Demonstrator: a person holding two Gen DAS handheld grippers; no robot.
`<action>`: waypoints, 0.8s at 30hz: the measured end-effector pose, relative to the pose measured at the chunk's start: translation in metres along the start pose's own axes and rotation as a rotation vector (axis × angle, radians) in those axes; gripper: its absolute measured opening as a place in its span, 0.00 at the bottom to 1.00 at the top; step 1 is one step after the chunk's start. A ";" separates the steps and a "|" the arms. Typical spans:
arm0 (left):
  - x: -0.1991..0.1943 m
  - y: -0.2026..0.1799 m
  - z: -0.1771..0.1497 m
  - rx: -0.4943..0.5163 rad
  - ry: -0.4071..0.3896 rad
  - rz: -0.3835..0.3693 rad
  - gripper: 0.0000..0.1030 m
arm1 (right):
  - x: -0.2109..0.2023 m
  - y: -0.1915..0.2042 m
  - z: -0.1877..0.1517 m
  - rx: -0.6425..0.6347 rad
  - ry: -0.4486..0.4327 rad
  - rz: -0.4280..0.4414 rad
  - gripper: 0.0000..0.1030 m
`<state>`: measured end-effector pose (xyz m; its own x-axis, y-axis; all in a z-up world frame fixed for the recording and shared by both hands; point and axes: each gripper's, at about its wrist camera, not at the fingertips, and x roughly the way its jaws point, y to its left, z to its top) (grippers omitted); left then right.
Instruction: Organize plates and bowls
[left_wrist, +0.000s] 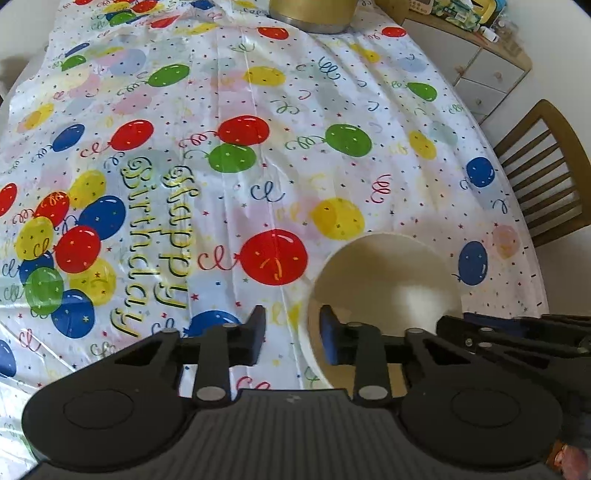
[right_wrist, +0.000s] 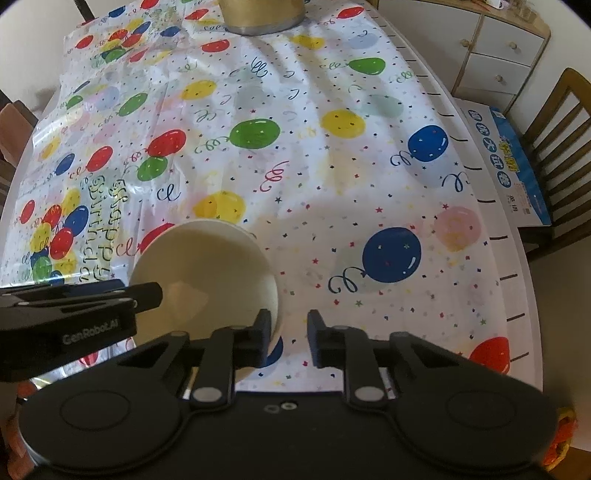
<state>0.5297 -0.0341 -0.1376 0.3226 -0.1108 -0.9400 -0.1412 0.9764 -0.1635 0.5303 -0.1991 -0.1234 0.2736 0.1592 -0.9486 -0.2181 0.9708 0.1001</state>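
Here the table carries a balloon-printed birthday tablecloth (left_wrist: 258, 110). A gold pot (right_wrist: 264, 16) stands at its far end, a white drawer cabinet (right_wrist: 495, 48) and a wooden chair (left_wrist: 535, 166) at the right. A cream bowl (right_wrist: 207, 273) sits near the front edge between both tongs. The left gripper (left_wrist: 291, 332) and right gripper (right_wrist: 288, 338) are each parted, straddling the bowl's rim on opposite sides without clamping it.
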 end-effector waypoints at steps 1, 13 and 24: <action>0.000 -0.001 0.000 -0.003 0.004 -0.004 0.20 | 0.000 0.001 0.000 -0.003 0.001 0.000 0.08; -0.007 -0.007 -0.014 0.002 0.015 -0.018 0.07 | -0.008 0.004 -0.009 -0.005 -0.020 0.000 0.03; -0.039 -0.014 -0.046 0.007 0.012 0.008 0.07 | -0.037 0.009 -0.038 -0.020 -0.029 0.005 0.04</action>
<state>0.4758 -0.0522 -0.1122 0.3106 -0.1048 -0.9448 -0.1375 0.9785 -0.1538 0.4827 -0.2032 -0.0992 0.2994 0.1694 -0.9390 -0.2384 0.9662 0.0983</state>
